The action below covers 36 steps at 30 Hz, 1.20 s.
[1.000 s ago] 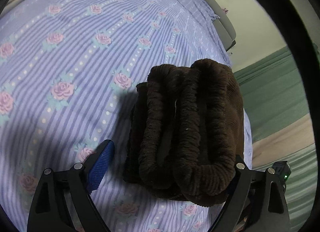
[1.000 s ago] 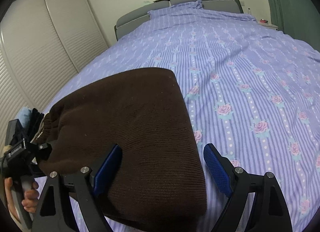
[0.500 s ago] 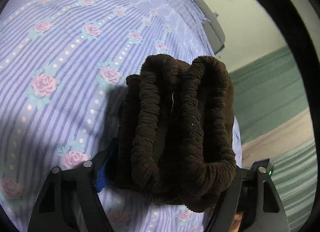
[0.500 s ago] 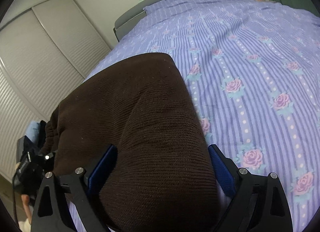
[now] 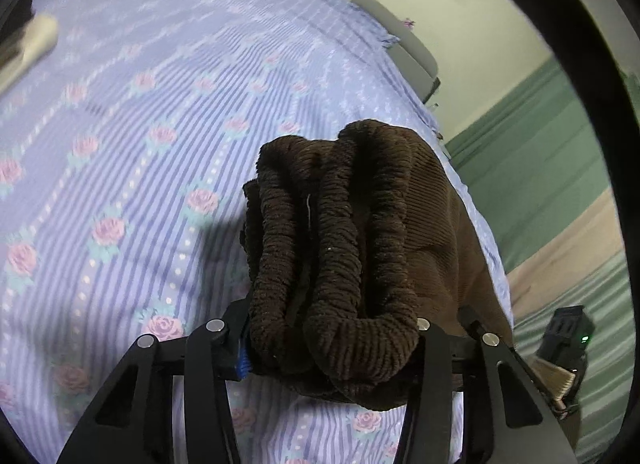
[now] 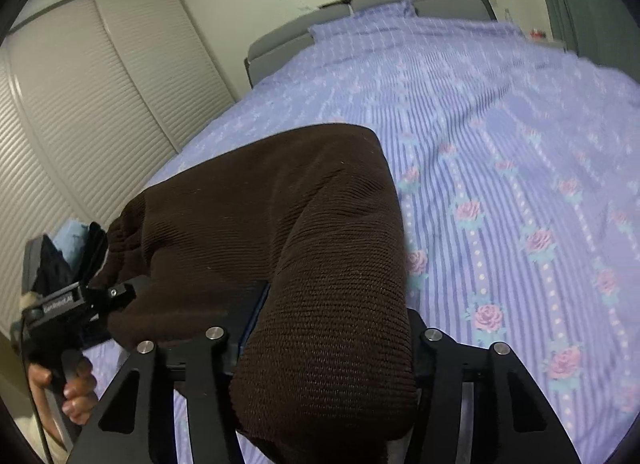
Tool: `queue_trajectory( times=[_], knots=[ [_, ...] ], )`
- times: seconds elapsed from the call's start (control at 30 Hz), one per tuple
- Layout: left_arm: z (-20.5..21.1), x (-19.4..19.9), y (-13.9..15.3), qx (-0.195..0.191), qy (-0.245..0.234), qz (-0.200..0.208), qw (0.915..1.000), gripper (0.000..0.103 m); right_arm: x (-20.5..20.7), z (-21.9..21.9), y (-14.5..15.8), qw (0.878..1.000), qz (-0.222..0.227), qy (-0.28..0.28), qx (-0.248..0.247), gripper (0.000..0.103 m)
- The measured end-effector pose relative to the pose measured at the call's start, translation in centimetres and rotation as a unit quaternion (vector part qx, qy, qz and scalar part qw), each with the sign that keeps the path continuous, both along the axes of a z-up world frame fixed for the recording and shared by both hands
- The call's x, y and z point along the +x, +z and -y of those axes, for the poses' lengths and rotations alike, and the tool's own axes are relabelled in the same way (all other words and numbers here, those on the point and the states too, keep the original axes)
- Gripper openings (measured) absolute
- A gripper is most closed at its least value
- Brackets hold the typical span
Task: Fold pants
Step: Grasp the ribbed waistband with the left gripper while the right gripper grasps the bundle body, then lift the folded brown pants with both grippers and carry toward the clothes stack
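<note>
The folded dark brown knit pants point(image 5: 344, 248) form a thick bundle lifted off the bed. My left gripper point(image 5: 332, 340) is shut on the end with the stacked ribbed folds, its fingers mostly hidden by fabric. My right gripper point(image 6: 328, 348) is shut on the opposite smooth folded end point(image 6: 312, 264). The left gripper also shows in the right wrist view point(image 6: 68, 304), held by a hand at the bundle's far end. The right gripper's body also shows in the left wrist view point(image 5: 568, 336).
The bed point(image 6: 500, 144) has a lilac striped sheet with pink roses and a grey headboard point(image 6: 360, 12). A louvred wardrobe point(image 6: 100, 104) stands on the left. Other clothes point(image 6: 68, 240) lie beyond the bed's left edge. A green curtain point(image 5: 540, 152) hangs at the right.
Both grippers slid onto the ends of the pants bundle and closed on it. The bundle has risen off the sheet and both views have tilted up.
</note>
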<state>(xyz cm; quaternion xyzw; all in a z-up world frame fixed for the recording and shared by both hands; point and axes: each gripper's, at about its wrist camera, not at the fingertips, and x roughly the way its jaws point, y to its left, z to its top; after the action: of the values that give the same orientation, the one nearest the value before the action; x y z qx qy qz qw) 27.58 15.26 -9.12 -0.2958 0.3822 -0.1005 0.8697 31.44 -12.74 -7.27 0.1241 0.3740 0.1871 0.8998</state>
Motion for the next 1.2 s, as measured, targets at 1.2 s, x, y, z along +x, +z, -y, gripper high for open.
queue_trajectory(
  times=[1.2],
  knots=[
    [-15.5,-26.1,16.7,0.054,0.063,0.162,0.9833,0.045,-13.6,-11.9,17.2,0.985,0.158,0.058,0.024,0.052]
  ],
)
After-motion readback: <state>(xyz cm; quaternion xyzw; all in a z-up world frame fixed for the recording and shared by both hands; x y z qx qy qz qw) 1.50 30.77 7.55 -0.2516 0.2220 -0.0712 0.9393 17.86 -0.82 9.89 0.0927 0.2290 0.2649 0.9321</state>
